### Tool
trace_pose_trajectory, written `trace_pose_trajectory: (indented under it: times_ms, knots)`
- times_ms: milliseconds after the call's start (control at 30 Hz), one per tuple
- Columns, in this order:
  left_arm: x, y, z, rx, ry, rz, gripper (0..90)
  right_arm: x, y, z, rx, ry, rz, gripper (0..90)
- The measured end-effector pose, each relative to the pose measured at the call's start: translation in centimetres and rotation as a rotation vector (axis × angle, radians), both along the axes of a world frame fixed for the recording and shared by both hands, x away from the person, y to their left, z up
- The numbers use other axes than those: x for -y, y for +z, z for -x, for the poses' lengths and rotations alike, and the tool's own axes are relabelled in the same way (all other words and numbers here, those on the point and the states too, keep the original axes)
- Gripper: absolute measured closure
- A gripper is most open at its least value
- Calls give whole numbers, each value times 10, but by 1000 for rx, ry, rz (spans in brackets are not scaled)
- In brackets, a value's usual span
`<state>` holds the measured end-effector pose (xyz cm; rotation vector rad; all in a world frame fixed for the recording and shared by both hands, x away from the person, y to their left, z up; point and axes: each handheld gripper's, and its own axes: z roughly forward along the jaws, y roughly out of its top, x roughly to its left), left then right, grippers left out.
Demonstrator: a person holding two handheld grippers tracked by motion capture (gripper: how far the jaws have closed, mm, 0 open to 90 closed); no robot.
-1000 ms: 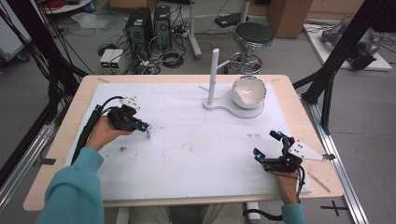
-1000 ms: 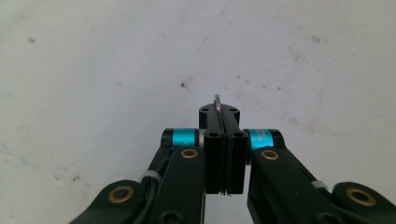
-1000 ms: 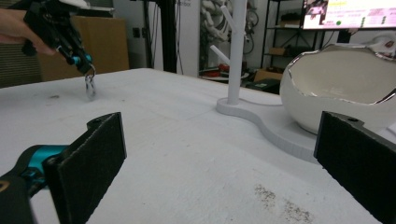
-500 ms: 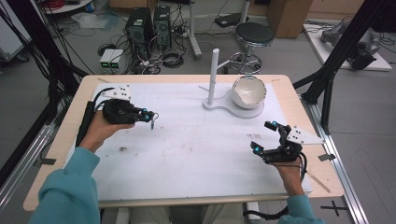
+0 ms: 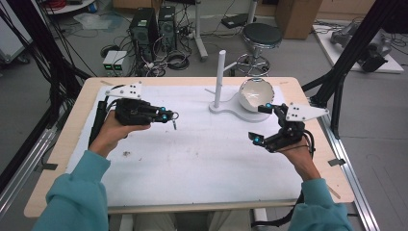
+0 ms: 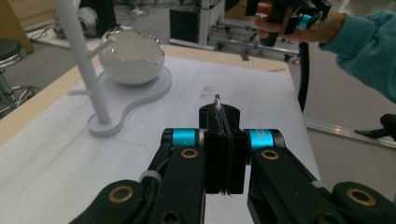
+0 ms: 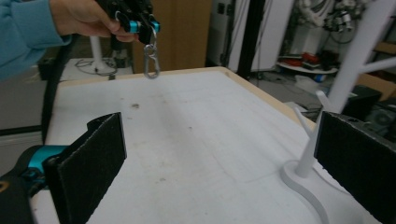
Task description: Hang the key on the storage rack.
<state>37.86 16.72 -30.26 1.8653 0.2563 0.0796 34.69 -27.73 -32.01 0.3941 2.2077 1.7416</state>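
Since the earlier frames both hands have come up off the table (image 5: 202,173) and drifted toward its far side, the right hand (image 5: 297,155) further than the left, so that both grippers now hang in the air above the white mat.

The white stand (image 5: 220,77), with its upright pole and short side pegs, sits at the far middle of the table, and the white bowl (image 5: 255,94) rests on its base, just right of the pole.

The right gripper (image 5: 267,126) is near that base with its black jaws spread wide and nothing between them; in the right gripper view the pads frame bare mat and the foot of the stand.

The left gripper (image 5: 169,115) is well to the left of the stand, jaws pressed together on the top of a small metal carabiner (image 7: 151,60), which dangles free below the pads.

The step in hand looks like carrying the clip across to the stand. The next move probably calls for swinging the left gripper rightward and lining the clip's loop up with one of the pegs; the dangling clip may sway, so a slow, level approach seems wise.
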Motion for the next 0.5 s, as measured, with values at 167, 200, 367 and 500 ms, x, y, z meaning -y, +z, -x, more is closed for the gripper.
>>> trace_pose_trajectory:
  times_ms: [167,200,367,500]
  knots:
    - [6,3,0,-8,-20,9,887,-15,16,-8,-19,79,7,15]
    - [7,5,0,-7,-32,10,887,-18,19,-9,-20,89,9,14]
    - [17,11,1,-2,-66,45,887,-40,34,-19,-42,161,43,15]
    - [26,14,1,6,-85,56,886,-51,40,-25,-21,193,38,15]
